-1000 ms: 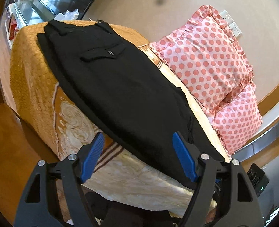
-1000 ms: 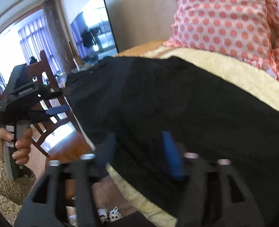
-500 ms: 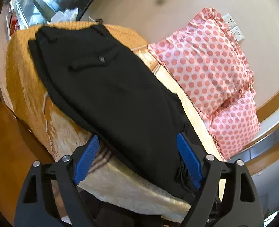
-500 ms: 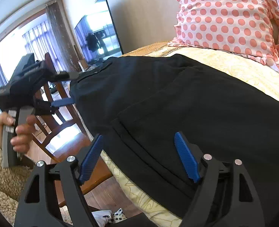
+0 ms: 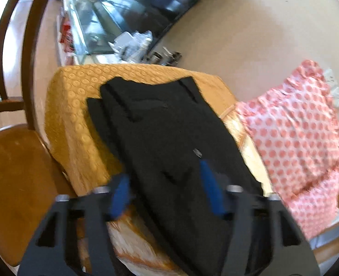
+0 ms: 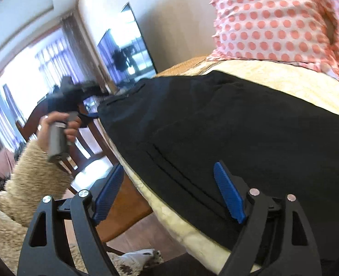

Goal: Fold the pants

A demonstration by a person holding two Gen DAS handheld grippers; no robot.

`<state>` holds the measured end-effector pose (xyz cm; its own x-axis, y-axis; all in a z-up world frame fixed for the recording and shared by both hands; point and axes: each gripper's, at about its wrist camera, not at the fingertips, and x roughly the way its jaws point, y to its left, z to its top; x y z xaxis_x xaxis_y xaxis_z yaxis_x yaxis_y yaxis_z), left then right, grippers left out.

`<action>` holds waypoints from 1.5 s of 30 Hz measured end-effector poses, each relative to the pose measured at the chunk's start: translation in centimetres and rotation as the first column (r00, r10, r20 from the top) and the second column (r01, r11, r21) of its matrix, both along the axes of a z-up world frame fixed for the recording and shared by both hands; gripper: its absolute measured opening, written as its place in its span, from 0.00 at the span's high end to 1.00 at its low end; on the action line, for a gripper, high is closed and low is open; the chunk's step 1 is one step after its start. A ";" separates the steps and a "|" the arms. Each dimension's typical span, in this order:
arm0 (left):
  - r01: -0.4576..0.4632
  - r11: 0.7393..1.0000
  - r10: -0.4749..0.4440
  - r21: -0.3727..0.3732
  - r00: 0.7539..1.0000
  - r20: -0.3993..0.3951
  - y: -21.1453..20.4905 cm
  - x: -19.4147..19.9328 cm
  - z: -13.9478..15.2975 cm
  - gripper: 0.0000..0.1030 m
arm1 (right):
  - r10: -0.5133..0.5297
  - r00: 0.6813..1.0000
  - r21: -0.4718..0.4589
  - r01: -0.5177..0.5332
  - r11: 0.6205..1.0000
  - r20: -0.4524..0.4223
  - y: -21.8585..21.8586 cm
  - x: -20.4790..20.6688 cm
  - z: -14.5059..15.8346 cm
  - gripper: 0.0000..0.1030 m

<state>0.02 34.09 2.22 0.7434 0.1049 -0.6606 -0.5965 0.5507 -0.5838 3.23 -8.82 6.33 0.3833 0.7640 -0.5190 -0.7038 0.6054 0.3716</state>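
Note:
Black pants [image 5: 169,138] lie flat along a bed with a yellow-orange cover [image 5: 72,96], waistband at the far end. They also fill the right wrist view [image 6: 227,126]. My left gripper [image 5: 167,193] is open and empty, hovering above the pants' near part. My right gripper [image 6: 169,193] is open and empty above the pants' front edge, where stitched seam lines run. The left gripper also shows in the right wrist view [image 6: 86,105], held in a hand near the waistband end.
Pink polka-dot pillows [image 5: 296,138] lean on the wall right of the pants. A wooden chair [image 5: 13,161] stands beside the bed's left side. A TV and glass cabinet [image 5: 95,27] stand beyond the bed. Wooden floor [image 6: 146,241] shows below the bed edge.
My left gripper has moved along the pants toward the waistband end, blurred with motion. My right gripper has shifted slightly along the front edge. Both stay open.

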 end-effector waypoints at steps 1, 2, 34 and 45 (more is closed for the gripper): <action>-0.001 1.000 0.002 0.027 1.000 -0.007 -0.2 0.3 0.3 0.76 | -0.020 1.000 0.010 0.020 1.000 0.006 -1.0 -0.1 0.3 0.19; -0.001 0.996 0.002 0.092 1.000 -0.013 -1.1 0.5 1.1 0.80 | -0.041 0.999 0.020 0.041 0.999 0.012 -1.9 -0.1 0.5 0.19; 0.860 0.086 -0.923 0.503 0.259 -0.284 -43.1 -1.0 2.2 0.89 | -0.688 0.726 0.128 0.684 0.718 -0.016 -24.6 -1.5 1.2 0.15; 0.826 0.351 -0.929 0.442 0.367 0.052 -34.8 -0.6 5.9 0.24 | -0.472 0.881 0.154 0.466 0.871 0.003 -17.8 0.8 3.4 0.15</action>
